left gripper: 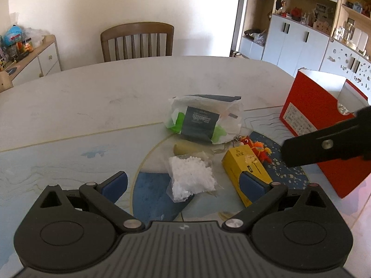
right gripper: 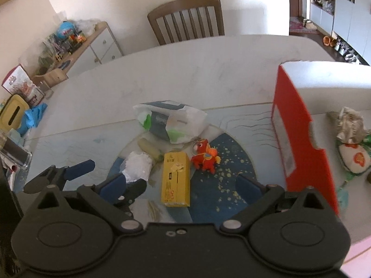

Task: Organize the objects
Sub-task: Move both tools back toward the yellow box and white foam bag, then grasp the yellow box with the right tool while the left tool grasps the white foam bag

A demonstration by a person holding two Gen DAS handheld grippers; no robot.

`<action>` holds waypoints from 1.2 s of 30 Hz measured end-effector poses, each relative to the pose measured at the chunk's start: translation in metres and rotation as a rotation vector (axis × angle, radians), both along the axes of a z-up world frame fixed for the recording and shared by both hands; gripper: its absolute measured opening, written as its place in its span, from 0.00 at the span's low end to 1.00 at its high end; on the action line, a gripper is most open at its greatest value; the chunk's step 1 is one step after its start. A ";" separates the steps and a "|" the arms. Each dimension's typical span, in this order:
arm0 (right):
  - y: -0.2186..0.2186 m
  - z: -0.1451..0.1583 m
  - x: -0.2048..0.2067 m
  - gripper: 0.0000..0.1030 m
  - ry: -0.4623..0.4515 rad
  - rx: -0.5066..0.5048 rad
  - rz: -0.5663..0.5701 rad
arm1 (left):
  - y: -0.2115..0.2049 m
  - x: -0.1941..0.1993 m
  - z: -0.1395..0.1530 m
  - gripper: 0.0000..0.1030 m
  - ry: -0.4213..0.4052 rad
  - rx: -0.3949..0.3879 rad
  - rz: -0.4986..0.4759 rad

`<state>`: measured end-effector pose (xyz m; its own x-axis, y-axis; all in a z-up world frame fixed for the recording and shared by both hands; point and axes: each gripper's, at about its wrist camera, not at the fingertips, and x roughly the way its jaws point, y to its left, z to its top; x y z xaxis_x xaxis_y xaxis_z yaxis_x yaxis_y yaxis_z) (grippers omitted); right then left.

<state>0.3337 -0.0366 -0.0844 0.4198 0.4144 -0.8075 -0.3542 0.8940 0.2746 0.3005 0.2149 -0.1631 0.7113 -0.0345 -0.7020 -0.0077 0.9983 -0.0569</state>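
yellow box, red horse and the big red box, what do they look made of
Yellow box: looks like matte printed cardboard, with sharp folded edges.
Red horse: probably soft plush fabric, rounded with a fuzzy outline, on a metal ring.
Red box: apparently cardboard, red outside, pale inside, with a cut notch.

bg: wood chair (left gripper: 137,41) | sideboard w/ toys (right gripper: 92,44) | white cabinets (left gripper: 294,39)

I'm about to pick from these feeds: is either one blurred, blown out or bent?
Left wrist view: sharp on the yellow box and white bag; the doorway behind is blown out white, and the table edge bows from the fisheye. Right wrist view: softer overall, the red box smeared along its edges, its white top overexposed.
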 end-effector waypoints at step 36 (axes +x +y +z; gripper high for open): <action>0.032 -0.044 0.038 0.31 0.184 -0.058 -0.043 | 0.005 0.014 -0.022 0.42 0.040 -0.046 -0.023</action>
